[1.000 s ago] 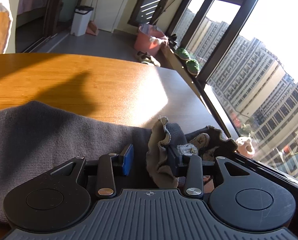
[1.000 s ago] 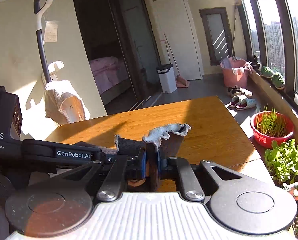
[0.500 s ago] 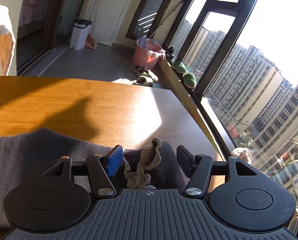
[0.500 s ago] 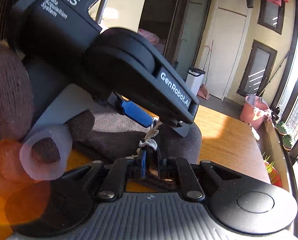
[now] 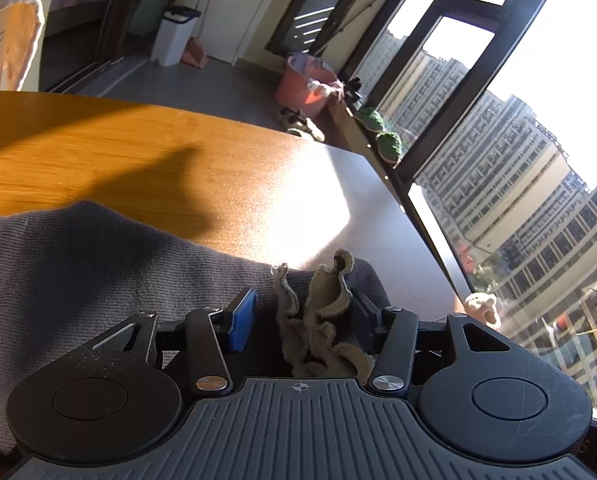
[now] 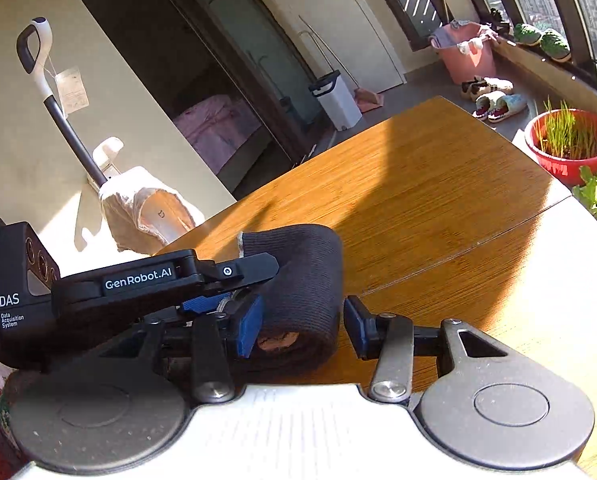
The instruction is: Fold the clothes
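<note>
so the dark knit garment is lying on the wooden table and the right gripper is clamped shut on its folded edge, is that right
Not quite. The right wrist view shows the right gripper open, its jaws spread on either side of the folded edge. The dark knit garment does lie on the wooden table.

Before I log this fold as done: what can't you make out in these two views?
- Dark garment, left wrist view: cut off by the left edge and hidden below by the left gripper.
- Folded end, right wrist view: its left side is hidden behind the left gripper; the right gripper covers its underside.
</note>
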Tool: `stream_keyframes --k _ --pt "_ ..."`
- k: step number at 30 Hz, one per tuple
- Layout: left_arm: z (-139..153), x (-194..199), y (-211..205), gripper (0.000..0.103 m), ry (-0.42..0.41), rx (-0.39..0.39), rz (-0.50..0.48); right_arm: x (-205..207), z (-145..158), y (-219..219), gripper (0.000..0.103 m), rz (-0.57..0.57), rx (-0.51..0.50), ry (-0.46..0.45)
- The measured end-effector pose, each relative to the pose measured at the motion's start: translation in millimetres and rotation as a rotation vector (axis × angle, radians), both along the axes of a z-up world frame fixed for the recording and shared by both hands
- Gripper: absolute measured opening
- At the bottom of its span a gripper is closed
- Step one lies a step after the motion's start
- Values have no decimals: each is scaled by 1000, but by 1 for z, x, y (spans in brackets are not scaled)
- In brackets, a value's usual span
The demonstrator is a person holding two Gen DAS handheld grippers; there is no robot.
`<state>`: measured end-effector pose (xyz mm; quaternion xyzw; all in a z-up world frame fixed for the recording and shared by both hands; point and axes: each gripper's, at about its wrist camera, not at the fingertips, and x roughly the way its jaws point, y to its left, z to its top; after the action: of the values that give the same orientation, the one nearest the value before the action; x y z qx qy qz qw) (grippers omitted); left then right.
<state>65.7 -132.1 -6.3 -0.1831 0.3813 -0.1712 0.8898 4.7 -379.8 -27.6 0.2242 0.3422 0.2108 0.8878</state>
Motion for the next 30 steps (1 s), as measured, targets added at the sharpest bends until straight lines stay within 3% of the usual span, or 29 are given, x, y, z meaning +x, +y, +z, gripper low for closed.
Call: stream_keyframes --k 2,5,7,9,13,15,18,20,23,25,30 --pt "-1 0 2 55 3 -6 1 3 -6 6 47 -6 14 4" --pt "-1 -1 5 54 7 -11 13 5 -3 4 34 -2 30 9" --pt "0 -2 8 54 15 -23 18 4 4 4 31 22 -24 -19" --pt "1 -3 9 53 24 -37 14 1 14 8 31 17 -156 -68" --pt "13 -7 2 52 -3 -4 20 -11 26 46 32 77 -594 -281" --pt "23 -8 -2 52 -17 -31 -5 -21 22 69 32 136 -776 -385" --pt "37 -6 -13 52 -19 -79 -60 -35 10 94 32 204 -974 -524" --pt "40 -2 -22 52 -5 -99 -94 -43 3 104 32 231 -1050 -585" --pt "36 6 -33 52 12 -54 -94 -43 5 99 34 235 -1010 -578" --pt "25 11 -34 54 39 -39 -77 -39 14 87 36 239 -901 -522" --pt "4 15 -14 59 86 -109 -38 -27 38 49 40 225 -542 -373"
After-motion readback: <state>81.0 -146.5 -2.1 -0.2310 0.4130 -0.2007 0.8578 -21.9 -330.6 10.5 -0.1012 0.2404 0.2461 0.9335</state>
